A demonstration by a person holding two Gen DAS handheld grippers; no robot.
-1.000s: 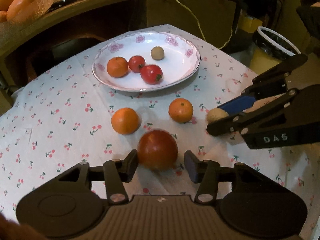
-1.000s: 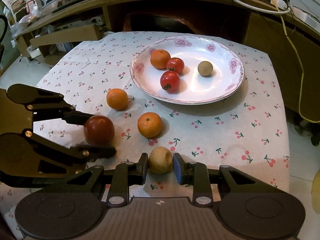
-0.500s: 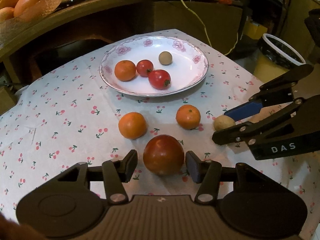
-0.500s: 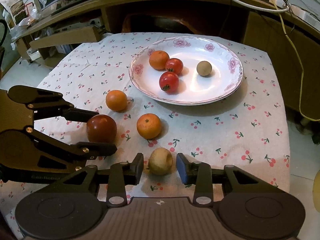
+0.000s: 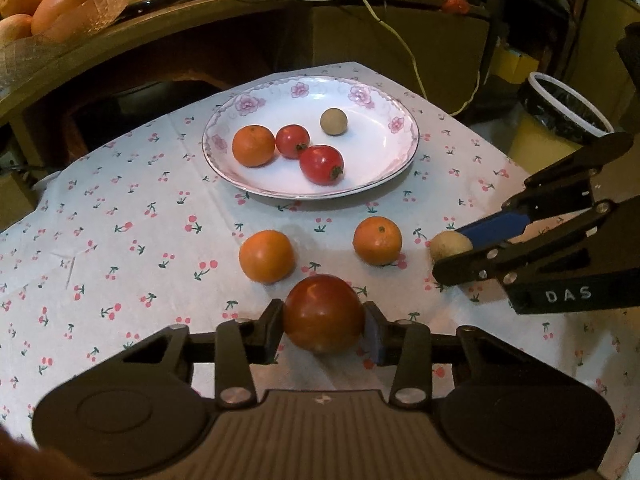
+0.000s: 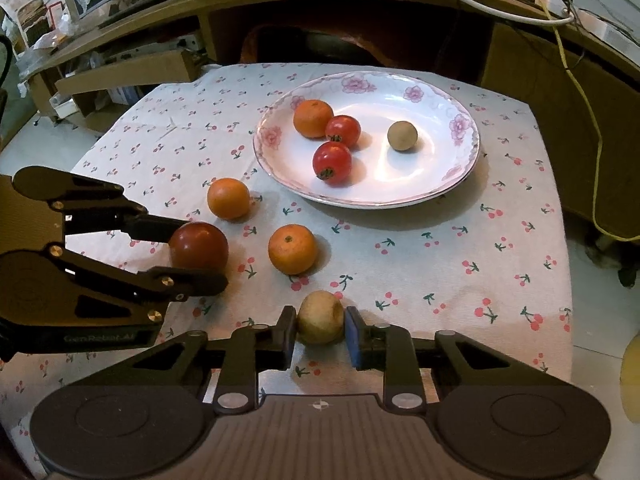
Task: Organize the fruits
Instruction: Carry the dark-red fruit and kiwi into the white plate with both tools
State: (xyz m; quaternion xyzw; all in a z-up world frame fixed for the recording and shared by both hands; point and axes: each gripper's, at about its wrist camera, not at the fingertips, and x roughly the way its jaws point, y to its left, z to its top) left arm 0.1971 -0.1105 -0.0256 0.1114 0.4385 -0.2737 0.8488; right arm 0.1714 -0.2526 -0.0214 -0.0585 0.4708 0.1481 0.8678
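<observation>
My left gripper (image 5: 323, 330) is shut on a large dark red tomato (image 5: 323, 314), held just above the tablecloth; it also shows in the right wrist view (image 6: 198, 246). My right gripper (image 6: 320, 334) is shut on a small tan fruit (image 6: 321, 317), also seen in the left wrist view (image 5: 450, 245). Two oranges (image 5: 266, 255) (image 5: 377, 240) lie loose on the cloth ahead. The white flowered plate (image 5: 384, 176) holds an orange (image 5: 253, 146), two red tomatoes (image 5: 322, 164) and a tan ball-shaped fruit (image 5: 333, 121).
The table wears a cherry-print cloth (image 5: 120, 240). A wooden desk (image 5: 200, 8) with cables stands behind it. A basket of oranges (image 5: 48, 4) sits at the far left. A bin with a black liner (image 5: 560, 108) stands right of the table.
Both grippers closed: the left one on the dark red tomato, the right one on the small tan fruit after opening briefly. Both views drew back and rose slightly.
</observation>
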